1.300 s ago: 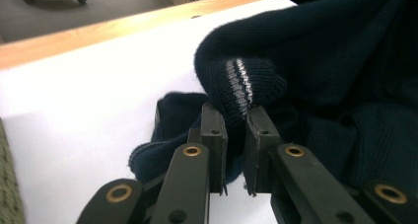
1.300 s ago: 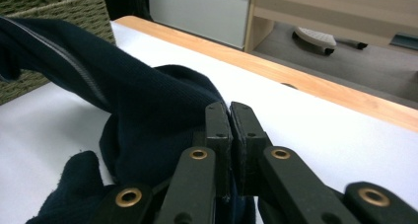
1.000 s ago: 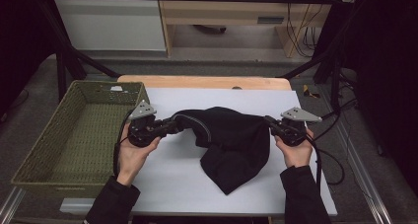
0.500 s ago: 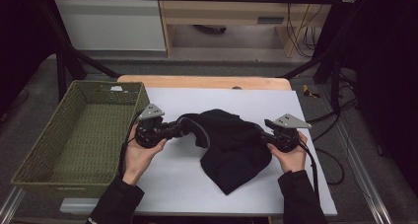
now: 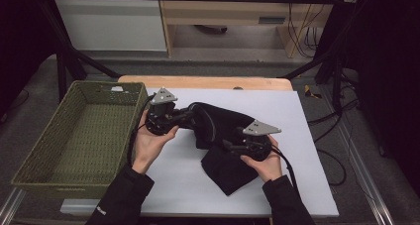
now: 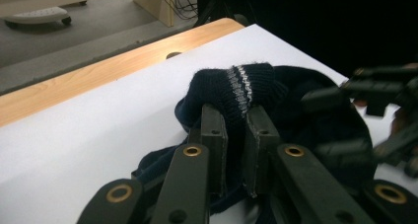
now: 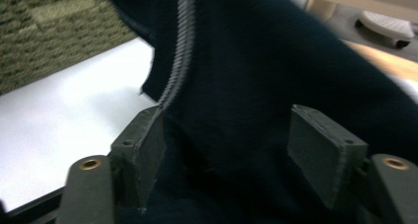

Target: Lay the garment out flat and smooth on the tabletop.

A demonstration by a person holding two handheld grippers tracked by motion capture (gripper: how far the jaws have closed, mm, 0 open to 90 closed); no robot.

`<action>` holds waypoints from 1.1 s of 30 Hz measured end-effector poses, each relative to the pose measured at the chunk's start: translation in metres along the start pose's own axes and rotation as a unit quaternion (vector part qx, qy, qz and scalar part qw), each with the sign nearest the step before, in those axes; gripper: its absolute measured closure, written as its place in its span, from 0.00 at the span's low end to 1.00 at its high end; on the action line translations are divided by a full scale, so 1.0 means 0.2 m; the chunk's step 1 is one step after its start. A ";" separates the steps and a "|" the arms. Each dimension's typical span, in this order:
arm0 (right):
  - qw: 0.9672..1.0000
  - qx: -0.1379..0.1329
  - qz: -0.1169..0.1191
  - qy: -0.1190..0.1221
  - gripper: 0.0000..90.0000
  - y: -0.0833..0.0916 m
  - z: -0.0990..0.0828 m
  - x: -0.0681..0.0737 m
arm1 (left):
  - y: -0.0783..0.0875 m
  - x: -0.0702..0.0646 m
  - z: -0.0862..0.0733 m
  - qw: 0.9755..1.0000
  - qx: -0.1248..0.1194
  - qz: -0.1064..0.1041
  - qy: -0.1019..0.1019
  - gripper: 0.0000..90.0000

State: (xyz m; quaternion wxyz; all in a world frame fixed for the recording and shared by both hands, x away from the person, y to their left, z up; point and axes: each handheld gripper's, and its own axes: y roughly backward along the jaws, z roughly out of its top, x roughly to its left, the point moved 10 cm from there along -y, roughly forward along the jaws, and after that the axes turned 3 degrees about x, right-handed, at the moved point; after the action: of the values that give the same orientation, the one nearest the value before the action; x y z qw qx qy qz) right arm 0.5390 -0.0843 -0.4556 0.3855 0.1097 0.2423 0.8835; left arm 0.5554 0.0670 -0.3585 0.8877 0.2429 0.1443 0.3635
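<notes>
My table (image 5: 307,185) is wood-edged with a white sheet over its top. A dark knitted garment (image 5: 223,136) lies crumpled on it; a green woven basket (image 5: 44,150) sits at its left end.

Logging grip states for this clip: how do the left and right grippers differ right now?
The left gripper is clamped on the dark garment's striped cuff; the right gripper has just been opening, cloth loose between its fingers. In the high view the left sits by the green basket, the right nearer the person. Both touch the garment.
</notes>
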 end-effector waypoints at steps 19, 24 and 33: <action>0.997 -0.013 -0.076 0.017 0.87 -0.14 0.09 -0.02 | 0.04 -0.02 0.06 1.000 -0.004 -0.013 -0.009 0.90; 0.997 -0.030 -0.078 0.000 0.91 -0.01 0.14 -0.10 | 0.04 0.01 0.05 1.000 0.002 -0.018 -0.004 0.90; 0.995 -0.067 -0.069 -0.019 0.91 0.20 0.24 -0.19 | 0.01 0.01 -0.01 1.000 0.019 -0.023 -0.007 0.90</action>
State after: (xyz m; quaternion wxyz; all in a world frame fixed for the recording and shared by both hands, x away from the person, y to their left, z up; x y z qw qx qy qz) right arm 0.5578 -0.1191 -0.3942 0.4564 0.0833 0.1822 0.8669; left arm 0.5554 0.0692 -0.3592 0.8920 0.2594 0.1503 0.3383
